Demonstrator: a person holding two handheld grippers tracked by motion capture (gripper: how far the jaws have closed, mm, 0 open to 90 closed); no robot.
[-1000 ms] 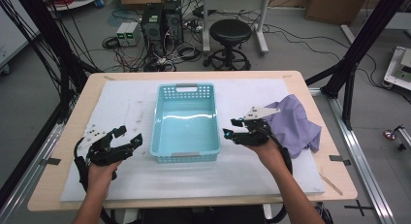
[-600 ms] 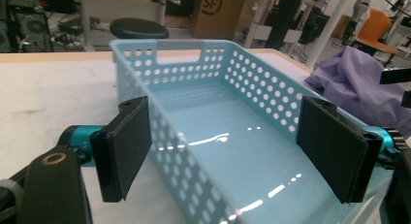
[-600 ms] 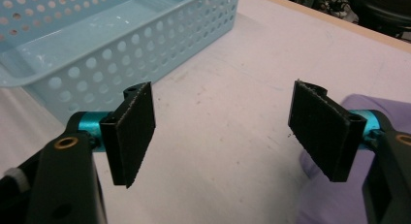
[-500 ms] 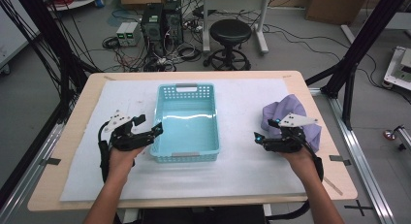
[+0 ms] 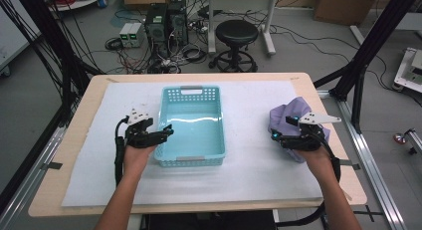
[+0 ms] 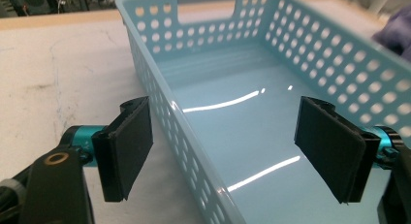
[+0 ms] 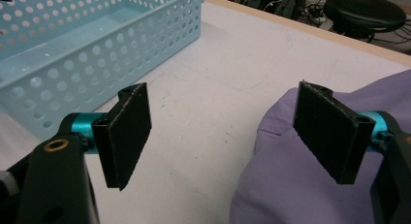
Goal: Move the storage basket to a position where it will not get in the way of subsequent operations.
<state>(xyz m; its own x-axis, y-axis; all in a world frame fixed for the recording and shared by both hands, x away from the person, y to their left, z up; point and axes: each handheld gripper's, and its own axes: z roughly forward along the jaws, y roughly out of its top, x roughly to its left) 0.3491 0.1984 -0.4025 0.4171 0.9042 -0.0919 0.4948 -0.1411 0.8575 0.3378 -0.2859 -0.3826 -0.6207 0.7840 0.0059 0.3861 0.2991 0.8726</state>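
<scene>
A: Item one, left gripper (image 5: 166, 132)?
B: Jaws wide apart, straddling the left long wall of the light-blue basket (image 5: 219, 120). In the left gripper view one pad (image 6: 127, 146) sits outside that wall, the other over the basket floor. Neither presses on the plastic; nothing gripped.

A: Item two, right gripper (image 5: 275, 135)?
B: At the right side of the table (image 5: 99, 85), over the near-left edge of the purple cloth (image 5: 293, 113). Jaws spread wide, having just been opening. In the right gripper view the right-hand pad (image 7: 325, 132) stands at the cloth's edge; the other is over bare white mat (image 7: 232, 73). Nothing is clamped between them.

A: Item three, basket?
B: Centre of the mat, long side running away from the person, nothing inside.

A: Item four, cloth?
B: Bunched heap near the right edge of the table, well apart from the basket.
</scene>
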